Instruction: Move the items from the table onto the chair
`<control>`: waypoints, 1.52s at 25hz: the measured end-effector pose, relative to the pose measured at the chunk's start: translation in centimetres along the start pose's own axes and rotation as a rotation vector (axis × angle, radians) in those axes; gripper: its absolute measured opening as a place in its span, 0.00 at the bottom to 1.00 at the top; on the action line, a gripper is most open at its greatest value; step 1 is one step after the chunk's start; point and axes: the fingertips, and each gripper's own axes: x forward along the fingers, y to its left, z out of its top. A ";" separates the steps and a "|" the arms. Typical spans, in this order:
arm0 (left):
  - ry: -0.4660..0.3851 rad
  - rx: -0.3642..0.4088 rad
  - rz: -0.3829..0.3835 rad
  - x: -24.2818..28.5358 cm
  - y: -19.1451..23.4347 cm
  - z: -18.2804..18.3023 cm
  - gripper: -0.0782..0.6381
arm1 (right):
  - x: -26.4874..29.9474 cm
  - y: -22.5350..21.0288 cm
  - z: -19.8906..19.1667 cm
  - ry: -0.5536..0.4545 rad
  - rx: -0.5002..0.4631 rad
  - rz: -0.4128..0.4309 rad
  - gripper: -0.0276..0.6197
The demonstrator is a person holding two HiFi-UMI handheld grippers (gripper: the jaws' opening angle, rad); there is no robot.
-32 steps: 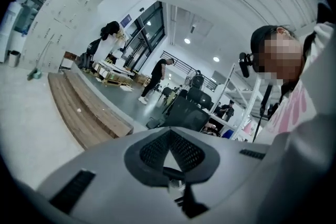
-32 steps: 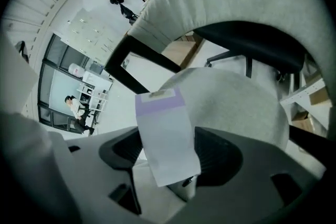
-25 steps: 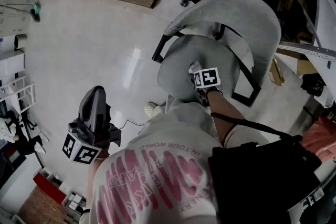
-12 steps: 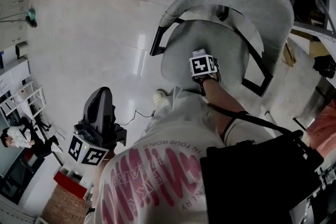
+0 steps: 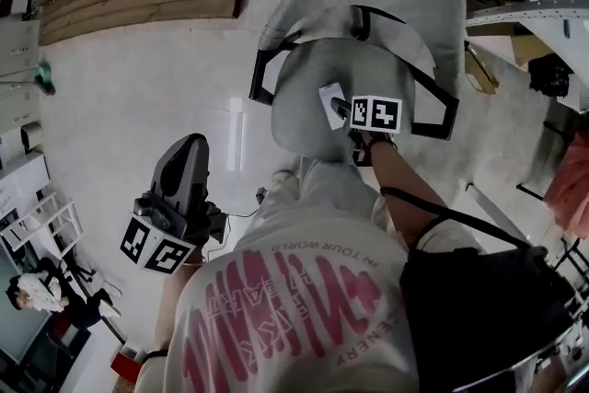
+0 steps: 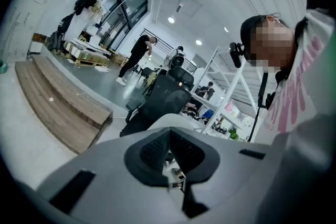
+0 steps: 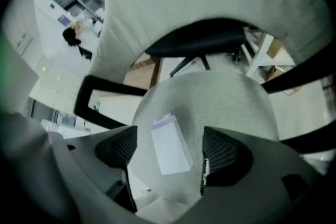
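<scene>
Our right claw (image 7: 169,139) has just opened wide, empty, the flat white purple-ended packet (image 7: 171,147) between its jaws on the grey fabric chair (image 7: 220,102). Our left claw (image 6: 169,135) is closed, empty

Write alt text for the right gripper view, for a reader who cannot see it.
A small white box lies on the grey chair seat. The right claw frames it without touching, its jaws having just been opening.

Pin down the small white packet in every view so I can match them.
Head view: upper centre, white packet lying on the grey chair seat.
Left gripper view: not in it.
Right gripper view: lower centre, white packet on that seat.
Shared landmark: the grey chair seat.
</scene>
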 end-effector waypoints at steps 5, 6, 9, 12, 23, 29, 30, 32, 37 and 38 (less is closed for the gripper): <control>-0.075 0.031 -0.127 -1.6 -0.8 1.2 0.12 | -9.7 0.1 2.7 -0.342 0.299 0.190 0.58; -0.088 0.043 -0.154 -2.0 -1.1 1.5 0.12 | -12.5 0.2 3.2 -0.433 0.339 0.222 0.38; -0.108 0.079 -0.236 -3.8 -2.6 2.3 0.12 | -20.4 1.3 3.5 -0.664 0.376 0.311 0.08; -0.123 0.112 -0.302 -5.9 -3.7 2.9 0.12 | -27.0 4.1 2.3 -0.822 0.349 0.432 0.06; -0.177 0.242 -0.516 -13.8 -9.6 2.1 0.12 | -46.6 15.0 -8.9 -1.252 0.110 0.651 0.07; -0.155 0.264 -0.585 -15.3 -12.2 1.0 0.12 | -51.3 18.3 -13.7 -1.349 -0.138 0.520 0.06; -0.158 0.264 -0.600 -15.4 -12.7 1.0 0.12 | -51.3 18.6 -14.3 -1.339 -0.164 0.497 0.06; -0.164 0.272 -0.627 -15.6 -13.6 0.8 0.12 | -51.2 18.9 -15.4 -1.319 -0.205 0.462 0.06; -0.174 0.297 -0.651 -15.9 -15.5 1.0 0.12 | -51.1 19.2 -16.3 -1.277 -0.280 0.409 0.06; -0.175 0.304 -0.647 -16.0 -15.7 0.9 0.12 | -51.1 19.3 -16.4 -1.270 -0.292 0.405 0.06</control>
